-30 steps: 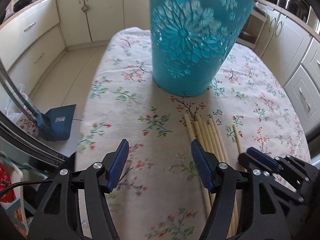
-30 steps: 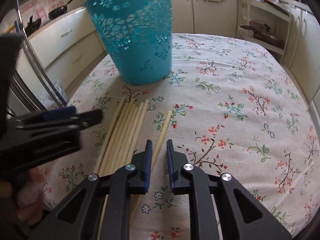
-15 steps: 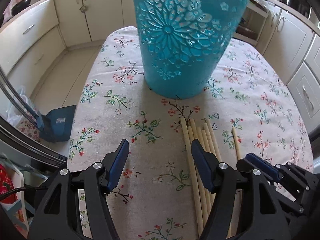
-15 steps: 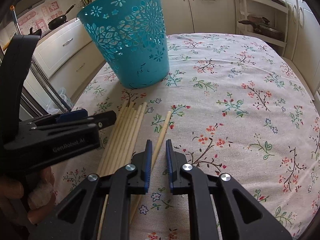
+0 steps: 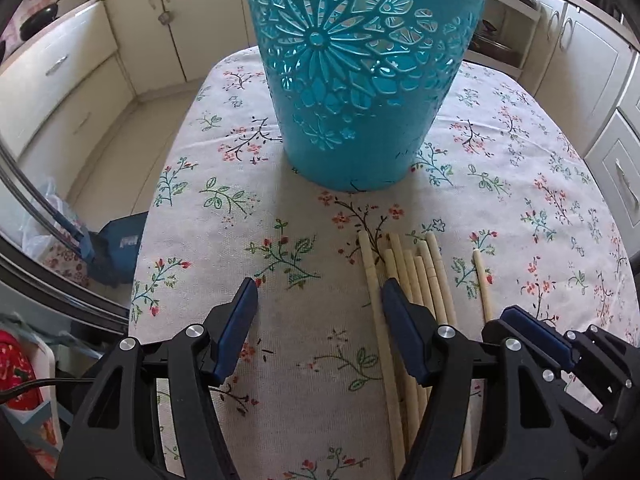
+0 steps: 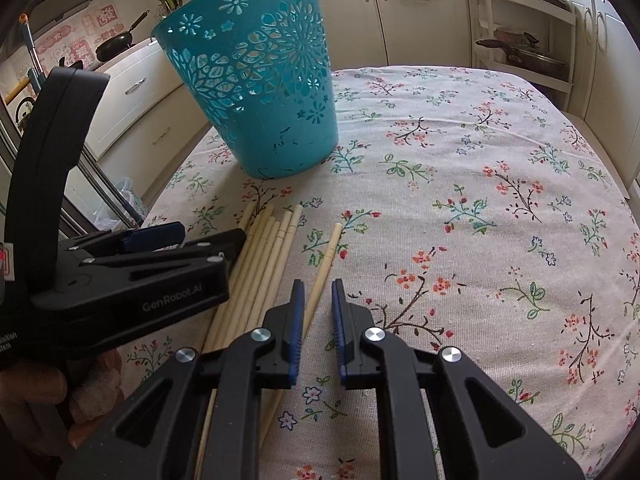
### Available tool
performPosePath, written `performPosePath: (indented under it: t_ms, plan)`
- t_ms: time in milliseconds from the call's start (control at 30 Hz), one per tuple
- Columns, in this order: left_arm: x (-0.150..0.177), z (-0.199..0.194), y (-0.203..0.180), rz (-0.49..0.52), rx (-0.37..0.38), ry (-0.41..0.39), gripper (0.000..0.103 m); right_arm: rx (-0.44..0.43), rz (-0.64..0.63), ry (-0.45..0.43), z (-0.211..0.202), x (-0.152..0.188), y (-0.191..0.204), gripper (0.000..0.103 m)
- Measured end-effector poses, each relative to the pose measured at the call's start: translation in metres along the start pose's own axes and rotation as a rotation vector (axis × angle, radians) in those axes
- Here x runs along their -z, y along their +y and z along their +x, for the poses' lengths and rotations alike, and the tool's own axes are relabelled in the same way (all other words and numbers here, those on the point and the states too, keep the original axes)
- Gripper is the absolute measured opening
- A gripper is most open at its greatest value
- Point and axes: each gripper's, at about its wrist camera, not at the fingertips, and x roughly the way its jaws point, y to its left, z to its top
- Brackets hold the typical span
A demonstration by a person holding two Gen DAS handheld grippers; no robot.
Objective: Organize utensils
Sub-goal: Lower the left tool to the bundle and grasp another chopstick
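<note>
The chopsticks (image 6: pixel 264 268), a loose bundle and one single stick (image 6: pixel 324 268), lie on the table (image 6: pixel 480 200) just before the teal basket (image 6: pixel 256 92); light, stiff, smooth, they likely roll, so mid-shaft looks best. The left gripper (image 5: pixel 318 296) hangs half-open and empty beside the bundle, while the right gripper (image 6: pixel 317 296) has jaws nearly closed over the single stick, holding nothing.

Your tongs (image 6: pixel 316 292) are matt black plastic with ribbed blue pads (image 6: pixel 297 320). The chopsticks (image 6: pixel 272 264) look like pale, smooth wood. The bin (image 6: pixel 256 92) is glossy teal plastic; the cloth (image 6: pixel 480 208) is coarse-woven.
</note>
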Motion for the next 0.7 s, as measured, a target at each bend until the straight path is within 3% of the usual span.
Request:
performPosePath:
  t_ms: [100,167,233,333,533,700]
  plan:
    - [0.001,-0.001,0.000,0.010,0.004,-0.011,0.049,-0.001,0.002,-0.003,0.000,0.000,-0.001,0.013]
    - [0.000,-0.001,0.000,0.025,0.024,-0.018,0.022,-0.001,0.003,-0.006,0.000,0.000,-0.001,0.013]
    - [-0.002,-0.002,-0.003,0.058,0.059,-0.013,0.008,-0.002,0.002,-0.010,0.000,0.000,-0.001,0.013]
    - [-0.002,-0.003,-0.005,0.090,0.090,0.009,0.005,-0.007,0.007,-0.016,0.000,0.000,-0.003,0.013]
    - [0.001,-0.023,0.023,0.029,0.174,0.053,0.005,-0.024,0.024,-0.017,-0.002,0.000,-0.006,0.013]
    - [-0.010,-0.066,0.049,-0.044,0.246,0.000,0.005,-0.032,0.038,-0.016,-0.002,-0.001,-0.007,0.013]
